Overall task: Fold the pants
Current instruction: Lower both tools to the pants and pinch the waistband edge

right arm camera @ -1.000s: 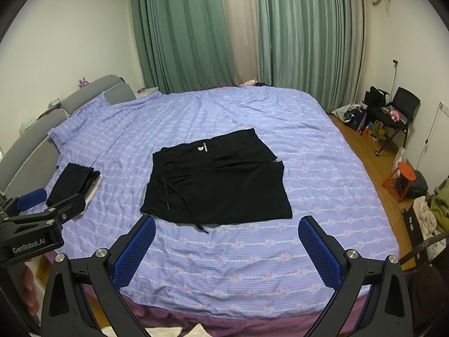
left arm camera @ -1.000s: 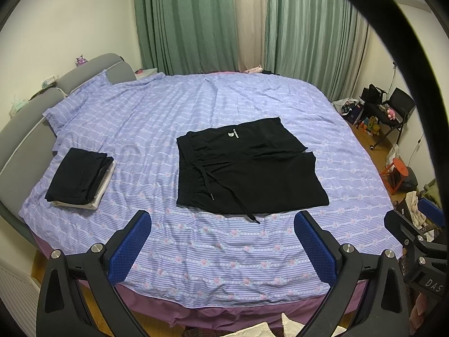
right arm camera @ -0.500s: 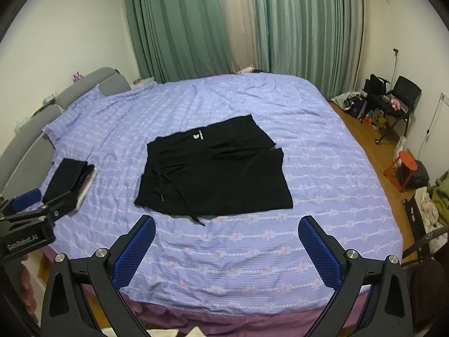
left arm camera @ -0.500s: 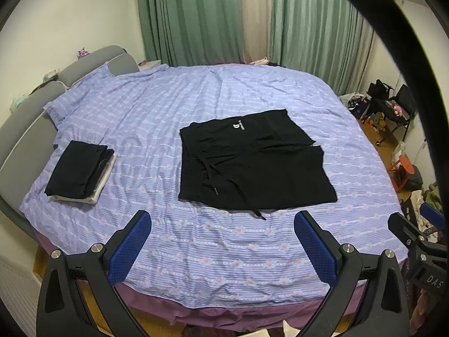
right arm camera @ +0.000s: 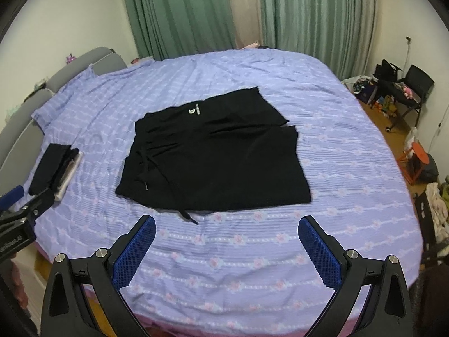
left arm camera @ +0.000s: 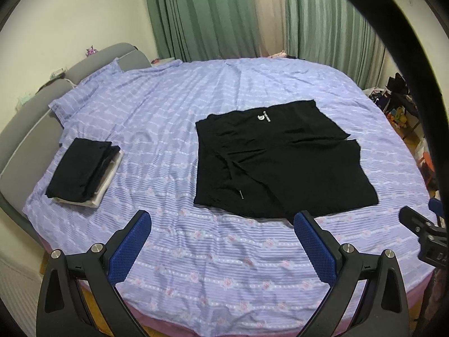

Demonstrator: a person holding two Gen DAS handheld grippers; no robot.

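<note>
Where hidden leftward, drawstring tip [right arm camera: 195, 222] visible.

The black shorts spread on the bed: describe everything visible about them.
The black shorts lie flat and unfolded mid-bed on the striped lilac sheet, waistband toward the headboard side, leg hems toward the chair side. The fabric looks soft and matte, lightly creased near the waist. A small white logo sits near the far edge; a black drawstring trails onto the sheet. Neither gripper touches them.
</note>
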